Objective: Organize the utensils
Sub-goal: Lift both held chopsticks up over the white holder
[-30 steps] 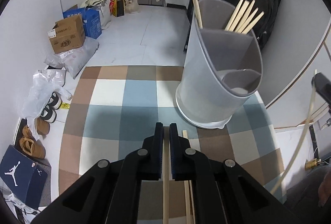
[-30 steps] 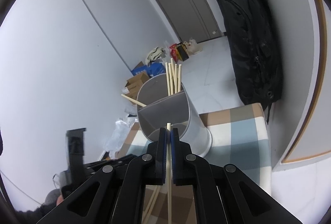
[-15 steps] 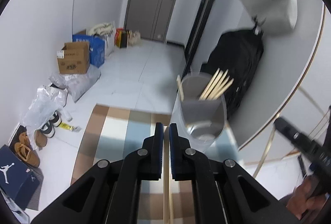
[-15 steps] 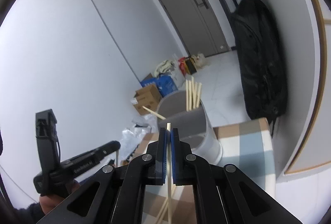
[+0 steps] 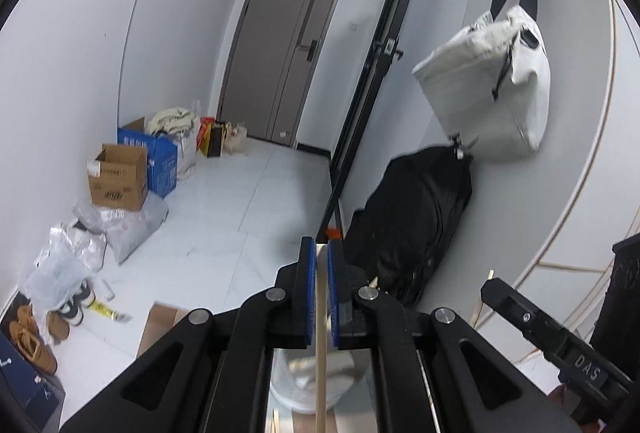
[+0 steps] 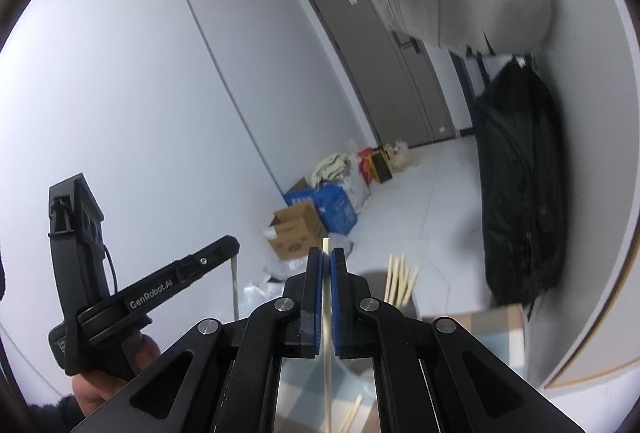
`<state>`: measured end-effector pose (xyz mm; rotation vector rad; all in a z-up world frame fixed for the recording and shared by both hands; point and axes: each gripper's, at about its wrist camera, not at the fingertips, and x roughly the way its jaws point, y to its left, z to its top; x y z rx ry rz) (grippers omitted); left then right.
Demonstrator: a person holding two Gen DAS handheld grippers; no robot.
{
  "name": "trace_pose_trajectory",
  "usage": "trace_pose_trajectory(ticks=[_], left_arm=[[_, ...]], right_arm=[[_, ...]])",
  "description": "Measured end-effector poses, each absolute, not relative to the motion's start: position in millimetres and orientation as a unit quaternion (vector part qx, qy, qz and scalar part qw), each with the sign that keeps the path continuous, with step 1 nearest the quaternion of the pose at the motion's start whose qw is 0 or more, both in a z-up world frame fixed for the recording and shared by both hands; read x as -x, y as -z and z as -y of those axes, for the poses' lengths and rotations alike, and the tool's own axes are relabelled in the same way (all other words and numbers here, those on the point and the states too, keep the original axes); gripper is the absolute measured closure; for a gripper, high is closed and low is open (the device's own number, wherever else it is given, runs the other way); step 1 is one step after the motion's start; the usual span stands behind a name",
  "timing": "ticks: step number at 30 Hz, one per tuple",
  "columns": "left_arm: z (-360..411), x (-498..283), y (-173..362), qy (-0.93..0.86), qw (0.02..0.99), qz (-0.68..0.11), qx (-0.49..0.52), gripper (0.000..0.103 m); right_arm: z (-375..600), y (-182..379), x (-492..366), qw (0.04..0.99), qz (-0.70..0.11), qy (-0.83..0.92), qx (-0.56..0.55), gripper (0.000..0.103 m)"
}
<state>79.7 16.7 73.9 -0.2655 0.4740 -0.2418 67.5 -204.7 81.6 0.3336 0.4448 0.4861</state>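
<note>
Left tool (image 5: 321,265) and right tool (image 6: 329,267) each clamp one chopstick (image 5: 321,333); lower each upright into the holder (image 5: 312,381), releasing only once inside.

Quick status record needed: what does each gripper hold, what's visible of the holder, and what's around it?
left gripper: shut on a wooden chopstick
right gripper: shut on a second chopstick
utensil holder: grey, mostly hidden beneath the left gripper
chopsticks in holder: a bunch, tips leaning right
loose chopsticks: on the checked mat below
background: black backpack, white bag hanging on the wall, cardboard box
</note>
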Motion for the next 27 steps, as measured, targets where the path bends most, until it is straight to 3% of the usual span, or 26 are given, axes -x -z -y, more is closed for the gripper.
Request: trace_pose_trajectory(ticks=[13, 27], left_arm=[[-19, -139, -76, 0.097, 0.967, -0.183, 0.147, 0.101], [-15, -179, -53, 0.077, 0.977, -0.142, 0.14, 0.101]], right_arm=[[196, -117, -138, 0.948, -0.171, -0.215, -0.161, 0.1], [188, -87, -192, 0.954, -0.169, -0.185, -0.163, 0.1]])
